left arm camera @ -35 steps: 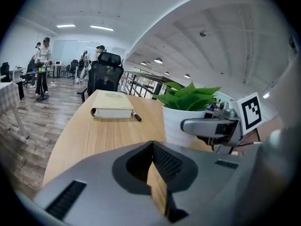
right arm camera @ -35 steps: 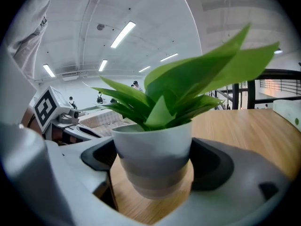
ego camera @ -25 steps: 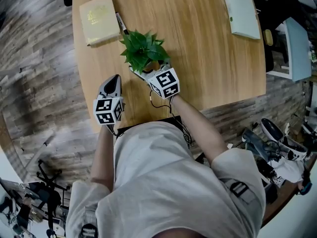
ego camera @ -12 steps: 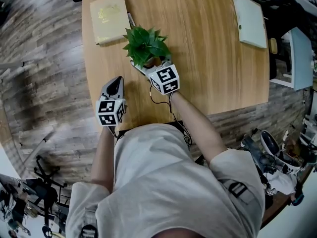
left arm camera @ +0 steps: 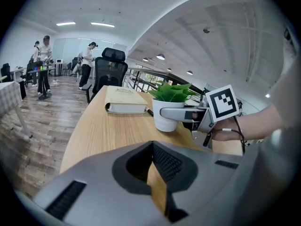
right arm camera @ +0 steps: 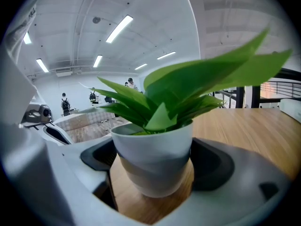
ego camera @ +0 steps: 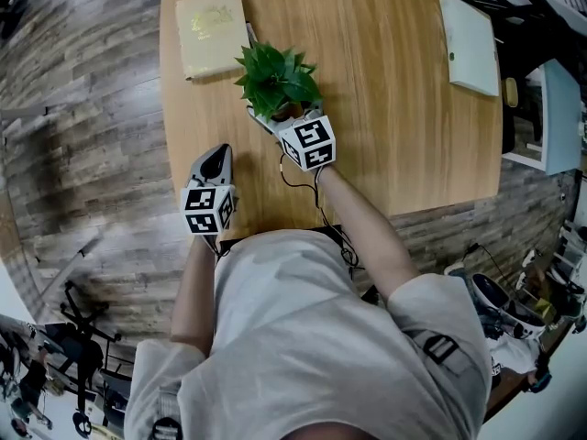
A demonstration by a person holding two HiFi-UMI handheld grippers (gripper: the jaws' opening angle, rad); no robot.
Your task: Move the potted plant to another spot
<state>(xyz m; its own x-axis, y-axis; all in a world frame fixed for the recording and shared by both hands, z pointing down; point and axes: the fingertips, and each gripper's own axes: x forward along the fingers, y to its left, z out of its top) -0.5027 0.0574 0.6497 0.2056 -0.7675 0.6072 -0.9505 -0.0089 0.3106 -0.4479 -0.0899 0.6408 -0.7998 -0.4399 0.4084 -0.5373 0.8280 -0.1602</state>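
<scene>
The potted plant (ego camera: 275, 79) has green leaves in a small white pot (left arm camera: 167, 118) and stands on the wooden table (ego camera: 394, 117), close to the book. My right gripper (ego camera: 278, 112) reaches in from the near side, and its jaws press both sides of the pot (right arm camera: 155, 157), which looks slightly tilted between them. The right gripper's fingers (left arm camera: 181, 113) wrap the pot's upper half. My left gripper (ego camera: 216, 152) hovers near the table's left front edge. It holds nothing, and its jaws (left arm camera: 157, 185) are nearly together with only a sliver of table showing between them.
A cream book (ego camera: 213, 21) lies at the far left of the table with a pen (ego camera: 249, 33) beside it. A white flat pad (ego camera: 470, 33) lies at the far right. A black office chair (left arm camera: 110, 72) stands past the table's far end, and people stand further back.
The plant, held in the right gripper, has shifted a little toward the book and now covers more of the pen. The left gripper has stayed put.
</scene>
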